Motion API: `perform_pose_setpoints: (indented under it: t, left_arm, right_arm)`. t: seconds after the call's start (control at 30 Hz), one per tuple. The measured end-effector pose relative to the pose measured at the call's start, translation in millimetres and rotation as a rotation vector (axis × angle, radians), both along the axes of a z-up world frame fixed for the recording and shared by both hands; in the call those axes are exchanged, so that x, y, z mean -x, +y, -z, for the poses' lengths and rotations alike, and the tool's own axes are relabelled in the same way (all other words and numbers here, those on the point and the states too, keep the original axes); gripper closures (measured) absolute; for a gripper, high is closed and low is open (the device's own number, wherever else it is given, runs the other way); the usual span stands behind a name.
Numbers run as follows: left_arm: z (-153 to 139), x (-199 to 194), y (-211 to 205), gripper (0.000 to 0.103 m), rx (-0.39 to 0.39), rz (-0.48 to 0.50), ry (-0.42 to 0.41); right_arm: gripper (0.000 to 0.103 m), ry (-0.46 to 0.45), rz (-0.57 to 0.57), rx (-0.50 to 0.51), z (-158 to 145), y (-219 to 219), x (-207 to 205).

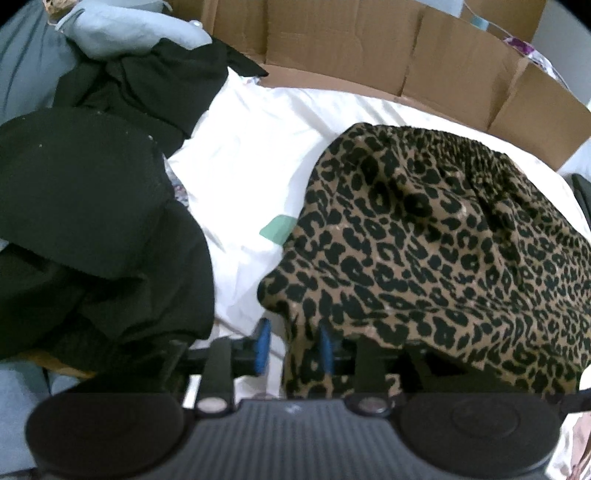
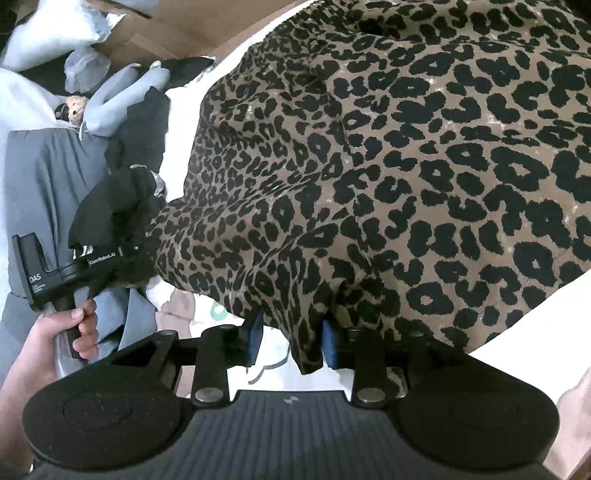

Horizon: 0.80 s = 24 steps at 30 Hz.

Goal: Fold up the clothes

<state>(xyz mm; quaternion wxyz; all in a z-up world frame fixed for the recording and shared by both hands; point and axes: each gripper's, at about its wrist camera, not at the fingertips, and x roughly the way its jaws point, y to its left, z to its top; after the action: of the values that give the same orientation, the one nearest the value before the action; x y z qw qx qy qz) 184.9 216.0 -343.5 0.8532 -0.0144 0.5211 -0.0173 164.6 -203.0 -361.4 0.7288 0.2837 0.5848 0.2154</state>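
Note:
A leopard-print garment [image 1: 443, 240] with a gathered waistband lies spread on the white sheet [image 1: 251, 155]. My left gripper [image 1: 293, 343] stands open at its near left corner. A fold of the print hangs between the blue pads [image 1: 263, 347], loose against the right one and clear of the left. In the right wrist view the same garment [image 2: 406, 166] fills most of the picture. My right gripper [image 2: 291, 339] is open at its near edge, and a point of the fabric hangs between the pads [image 2: 330, 343] with a gap on the left.
A pile of black clothes [image 1: 92, 203] lies left of the garment, with blue-grey fabric [image 1: 110, 26] behind it. A cardboard wall [image 1: 369, 48] borders the far side. A hand [image 2: 55, 332] grips the other gripper's handle at the left, over grey cloth [image 2: 40, 177].

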Motion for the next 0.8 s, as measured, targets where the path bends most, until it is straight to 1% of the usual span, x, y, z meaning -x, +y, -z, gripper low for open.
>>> perform_pose_setpoints:
  t: [0.03, 0.13, 0.23, 0.4, 0.5, 0.6, 0.67, 0.73, 0.8]
  left_arm:
    - [0, 1, 1, 0.063, -0.001, -0.001, 0.001]
    - [3, 5, 7, 0.063, 0.003, -0.016, 0.022]
    - [4, 9, 16, 0.063, 0.027, -0.033, 0.030]
    - [4, 15, 26, 0.063, 0.054, -0.056, 0.016]
    - [9, 18, 28, 0.062, 0.050, -0.061, 0.020]
    - [14, 20, 28, 0.058, 0.039, -0.065, 0.025]
    - [15, 20, 28, 0.058, 0.056, -0.067, 0.014]
    - [14, 19, 27, 0.054, 0.077, -0.056, -0.008]
    - [19, 14, 25, 0.053, 0.077, -0.051, -0.018]
  right_arm:
    - [0.060, -0.004, 0.000, 0.002, -1, 0, 1]
    - [0.060, -0.002, 0.001, 0.008, 1, -1, 4]
    - [0.060, 0.006, -0.006, 0.012, 5, 0, 6]
    - [0.060, 0.003, -0.018, -0.007, 8, 1, 10]
    - [0.060, 0.010, -0.016, -0.016, 13, 2, 12]
    - [0.060, -0.001, -0.028, -0.015, 15, 3, 13]
    - [0.060, 0.002, -0.025, -0.014, 18, 3, 13]
    - [0.060, 0.007, -0.022, -0.014, 21, 3, 12]
    - [0.060, 0.006, -0.029, -0.007, 24, 6, 12]
